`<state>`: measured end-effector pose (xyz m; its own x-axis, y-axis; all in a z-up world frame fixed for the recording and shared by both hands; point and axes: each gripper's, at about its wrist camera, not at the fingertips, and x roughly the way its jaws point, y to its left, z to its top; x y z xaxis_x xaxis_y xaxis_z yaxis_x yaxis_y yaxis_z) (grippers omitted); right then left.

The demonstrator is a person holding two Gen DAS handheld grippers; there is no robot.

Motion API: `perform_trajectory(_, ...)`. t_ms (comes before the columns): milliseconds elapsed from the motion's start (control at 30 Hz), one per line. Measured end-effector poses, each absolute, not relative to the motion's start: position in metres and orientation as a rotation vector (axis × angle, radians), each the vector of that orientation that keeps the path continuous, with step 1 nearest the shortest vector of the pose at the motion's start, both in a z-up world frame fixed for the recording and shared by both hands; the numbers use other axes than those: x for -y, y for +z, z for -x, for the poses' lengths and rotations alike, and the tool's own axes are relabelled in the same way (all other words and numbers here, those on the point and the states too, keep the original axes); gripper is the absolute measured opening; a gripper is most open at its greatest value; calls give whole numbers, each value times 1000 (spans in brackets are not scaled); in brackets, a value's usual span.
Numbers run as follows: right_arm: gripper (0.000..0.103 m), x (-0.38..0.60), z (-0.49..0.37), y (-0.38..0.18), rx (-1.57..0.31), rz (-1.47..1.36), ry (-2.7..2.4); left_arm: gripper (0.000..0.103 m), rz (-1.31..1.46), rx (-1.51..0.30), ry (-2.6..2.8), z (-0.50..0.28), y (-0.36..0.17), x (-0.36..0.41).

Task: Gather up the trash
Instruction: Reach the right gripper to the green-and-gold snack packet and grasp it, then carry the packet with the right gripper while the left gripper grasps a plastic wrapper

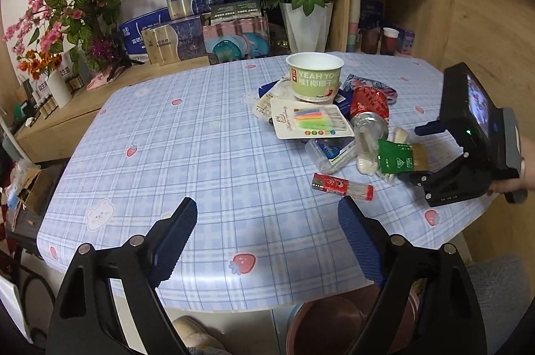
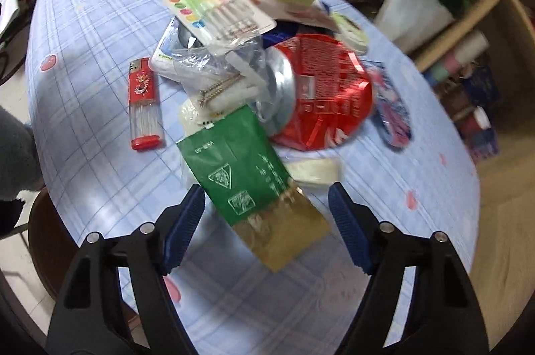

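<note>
Left gripper [image 1: 267, 241]: bare tablecloth [image 1: 187, 154] ahead between its parted fingers. Right gripper [image 2: 266, 221]: green-and-gold packet [image 2: 247, 181] lies between its spread fingers; crushed red can [image 2: 321, 94] and lighter [image 2: 144, 107] crowd beyond.
</note>
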<state>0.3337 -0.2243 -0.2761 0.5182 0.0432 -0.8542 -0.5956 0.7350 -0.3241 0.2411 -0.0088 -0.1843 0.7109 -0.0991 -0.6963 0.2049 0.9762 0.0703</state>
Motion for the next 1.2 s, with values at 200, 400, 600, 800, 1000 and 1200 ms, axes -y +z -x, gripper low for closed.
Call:
perform_trajectory(200, 63, 221, -345, -286, -1012, 618, 497, 77, -119, -793, -190, -253, -193, 11)
perform_trajectory(400, 45, 235, -335, -282, -1068, 447, 549, 72, -105, -809, -220, -257, -197, 19)
perform_trajectory(600, 40, 267, -325, -271, -1067, 194, 526, 68, -93, -823, -260, -257, -200, 32)
perform_trajectory(800, 40, 291, -314, -266, -1019, 10, 435, 58, -84, -840, -315, -264, -203, 54)
perform_trajectory(1000, 40, 305, -305, -269, -981, -131, 361, 57, -84, -850, -374, -290, -205, 89)
perform_trajectory(1200, 39, 317, -295, -271, -954, -188, 325, 55, -110, -855, -397, -324, -214, 119)
